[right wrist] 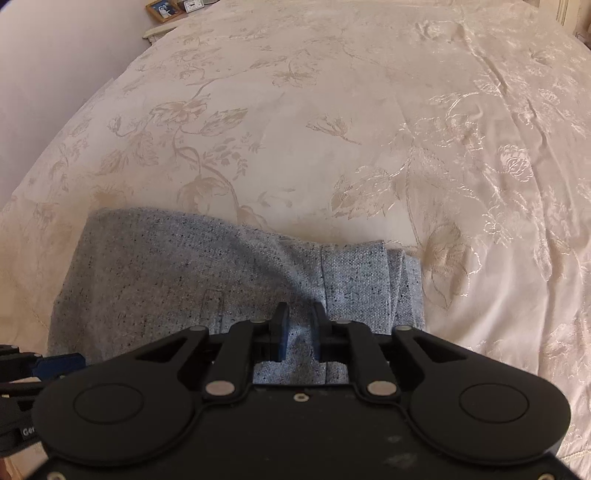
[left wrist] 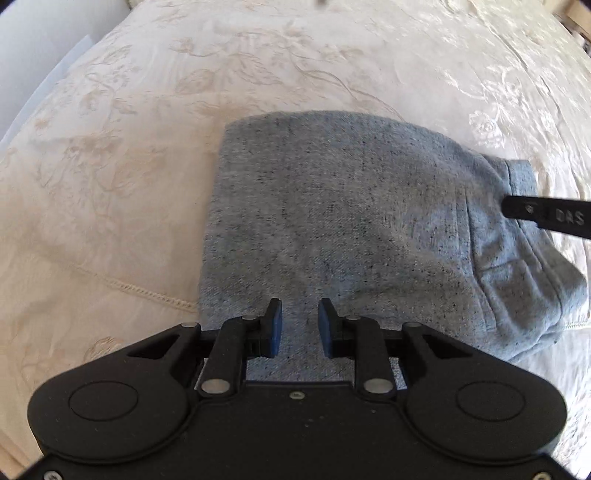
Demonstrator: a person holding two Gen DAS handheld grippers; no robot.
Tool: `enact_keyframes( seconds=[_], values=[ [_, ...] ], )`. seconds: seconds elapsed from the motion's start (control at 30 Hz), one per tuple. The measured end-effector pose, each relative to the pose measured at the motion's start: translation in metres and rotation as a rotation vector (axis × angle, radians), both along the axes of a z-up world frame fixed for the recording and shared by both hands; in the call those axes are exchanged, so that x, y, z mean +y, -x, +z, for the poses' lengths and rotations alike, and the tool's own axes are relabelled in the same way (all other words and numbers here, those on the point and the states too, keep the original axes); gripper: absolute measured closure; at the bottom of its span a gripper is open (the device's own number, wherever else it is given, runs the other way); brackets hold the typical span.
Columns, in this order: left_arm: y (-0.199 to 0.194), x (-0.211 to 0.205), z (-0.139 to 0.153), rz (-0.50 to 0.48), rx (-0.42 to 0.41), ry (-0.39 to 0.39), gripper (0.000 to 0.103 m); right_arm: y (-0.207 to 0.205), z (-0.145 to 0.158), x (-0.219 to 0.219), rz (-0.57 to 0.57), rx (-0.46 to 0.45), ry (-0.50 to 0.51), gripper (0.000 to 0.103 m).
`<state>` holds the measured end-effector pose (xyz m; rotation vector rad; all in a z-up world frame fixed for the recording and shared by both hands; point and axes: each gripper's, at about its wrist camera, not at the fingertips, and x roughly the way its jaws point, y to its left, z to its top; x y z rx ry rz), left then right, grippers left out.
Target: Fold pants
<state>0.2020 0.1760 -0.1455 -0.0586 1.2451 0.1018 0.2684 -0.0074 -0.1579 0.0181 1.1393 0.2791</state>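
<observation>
In my left wrist view the gray sweatpants point(left wrist: 332, 221) lie folded into a thick bundle in the middle of the frame, on a cream bedspread point(left wrist: 110, 166) with a woven flower pattern. My left gripper point(left wrist: 300, 326) is at the bottom center, over the near edge of the fabric; its blue pads point(left wrist: 276, 328) stand apart with gray cloth showing between them, so it is released and holds nothing. At the right edge of this frame one black finger of my right gripper point(left wrist: 546, 214) touches the cuff end of the bundle. In the right wrist view the right gripper point(right wrist: 300, 334) is at the bottom center above the pants; its gap is narrow and fabric shows inside it, but I cannot tell if it pinches the cloth. In the upper left corner of that frame I see a small picture frame point(right wrist: 163, 8) and a clock point(right wrist: 193, 5).
</observation>
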Motion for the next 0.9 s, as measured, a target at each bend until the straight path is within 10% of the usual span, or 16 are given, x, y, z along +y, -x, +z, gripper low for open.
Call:
enact_keyframes(
  seconds=[0.43,0.9],
  values=[
    [0.05,-0.018,0.062,0.039,-0.124,-0.073,0.07,0.085,0.091,-0.033,-0.036,-0.14,-0.013,0.073],
    [0.089,-0.052,0.096,0.016,-0.166,-0.079,0.067,0.161,0.123,-0.055,-0.08,-0.128,-0.024,0.072]
  ],
)
